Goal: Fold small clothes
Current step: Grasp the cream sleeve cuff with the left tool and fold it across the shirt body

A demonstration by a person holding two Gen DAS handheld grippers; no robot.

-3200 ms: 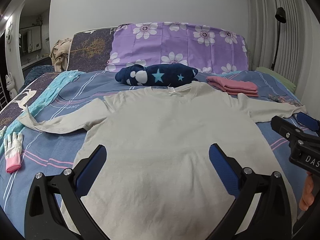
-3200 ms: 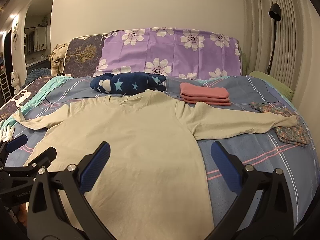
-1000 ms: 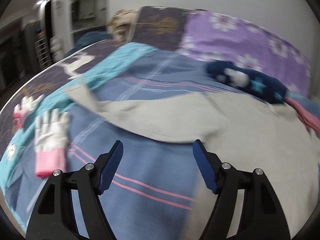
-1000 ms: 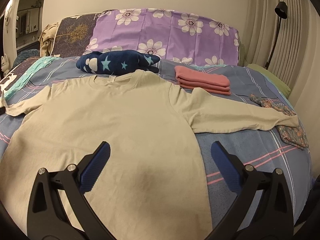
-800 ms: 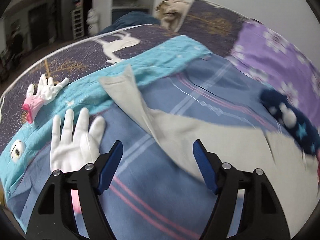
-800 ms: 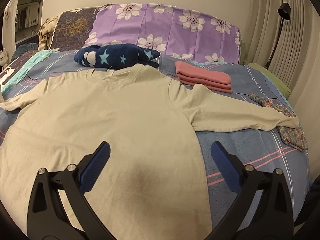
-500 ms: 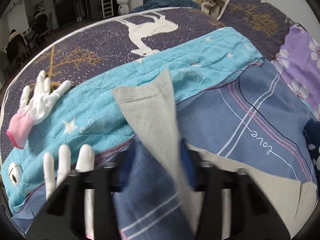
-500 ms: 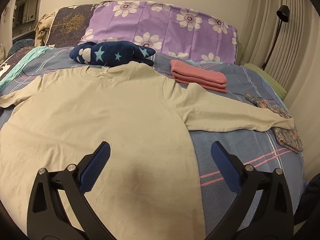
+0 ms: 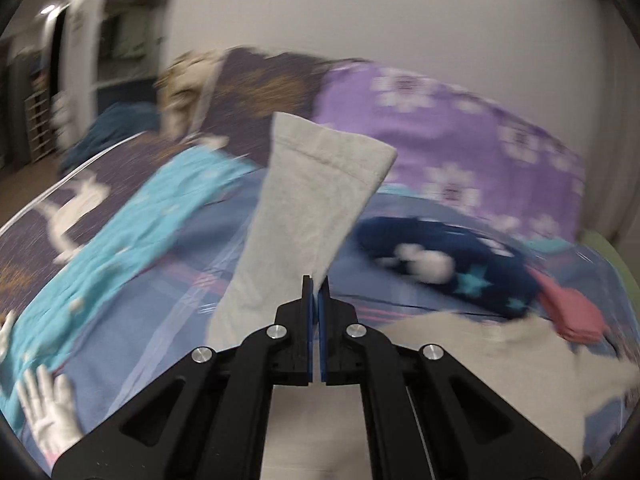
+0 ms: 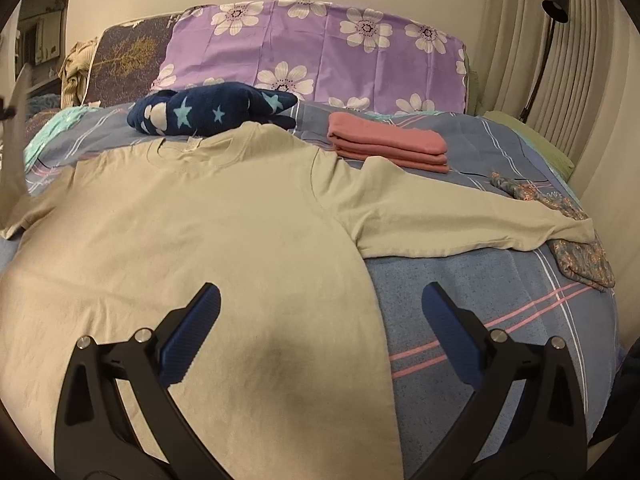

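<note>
Left gripper [image 9: 315, 282]: jaws just closed on sleeve [image 9: 316, 196], cuff lifted toward 12 o'clock; fold begun. Right gripper [image 10: 320, 308]: wide open, empty.

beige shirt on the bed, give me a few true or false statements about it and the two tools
1. The left tool is shut on the shirt's sleeve. True.
2. The right tool grips the other sleeve. False: it is open, with nothing between its pads, and that sleeve lies flat on the bed.
3. The pink folded clothes lie on top of the beige shirt. False: they sit on the bed behind it.
4. A dark blue star-patterned item lies behind the shirt's collar. True.
5. The held sleeve is lifted off the bed. True.
</note>
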